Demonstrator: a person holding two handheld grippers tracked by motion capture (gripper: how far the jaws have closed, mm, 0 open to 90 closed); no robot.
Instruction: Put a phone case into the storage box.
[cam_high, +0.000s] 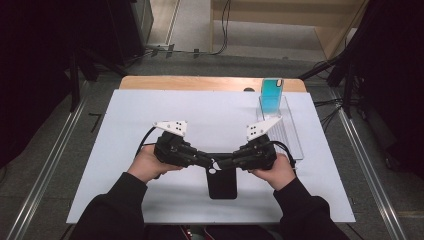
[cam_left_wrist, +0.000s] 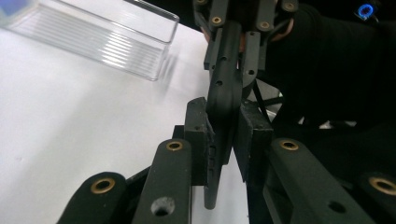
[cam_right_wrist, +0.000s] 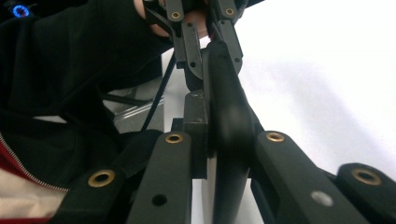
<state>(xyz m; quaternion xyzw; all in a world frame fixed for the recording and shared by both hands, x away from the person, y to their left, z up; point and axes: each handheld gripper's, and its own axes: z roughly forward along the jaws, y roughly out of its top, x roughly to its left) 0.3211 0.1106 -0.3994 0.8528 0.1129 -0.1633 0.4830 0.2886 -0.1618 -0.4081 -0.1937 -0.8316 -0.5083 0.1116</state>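
Both claws clamp the black phone case (cam_high: 222, 183) at its top end: left gripper (cam_high: 209, 161) and right gripper (cam_high: 226, 163) meet, near the clear tray (cam_high: 295, 137).

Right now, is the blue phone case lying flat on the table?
No, the blue phone case stands upright in the clear rack.

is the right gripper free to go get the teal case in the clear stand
Probably not yet: the right gripper is shut on the black case, as is the left gripper. The path to the teal case in the stand looks open.
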